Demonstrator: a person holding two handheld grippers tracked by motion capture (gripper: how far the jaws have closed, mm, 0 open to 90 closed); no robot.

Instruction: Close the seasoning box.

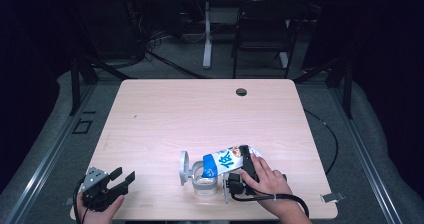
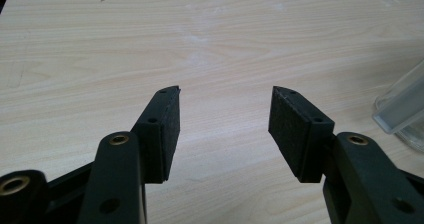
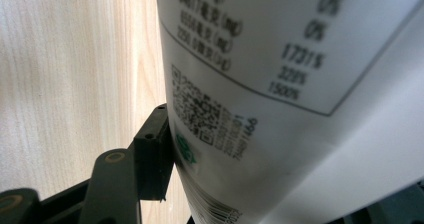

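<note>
Lower right, our right tool (image 1: 245, 160) is clamping the white carton (image 1: 227, 160); lower left, our left tool (image 1: 121, 180) is gaping empty.

Lower left of the high view: left hand (image 1: 102, 207) holds the left gripper (image 1: 124, 178), jaws spread apart. Lower right: right hand (image 1: 267, 179) holds the right gripper (image 1: 244, 156), clamped.

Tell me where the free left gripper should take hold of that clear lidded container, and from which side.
Likely best on the container's round body, low down, approached from the left gripper's own side. The hinged lid stands open on that side, so come in below or beside it. The white and blue pouch, held by the right gripper, tilts over the mouth, ruling out the top and right.
</note>
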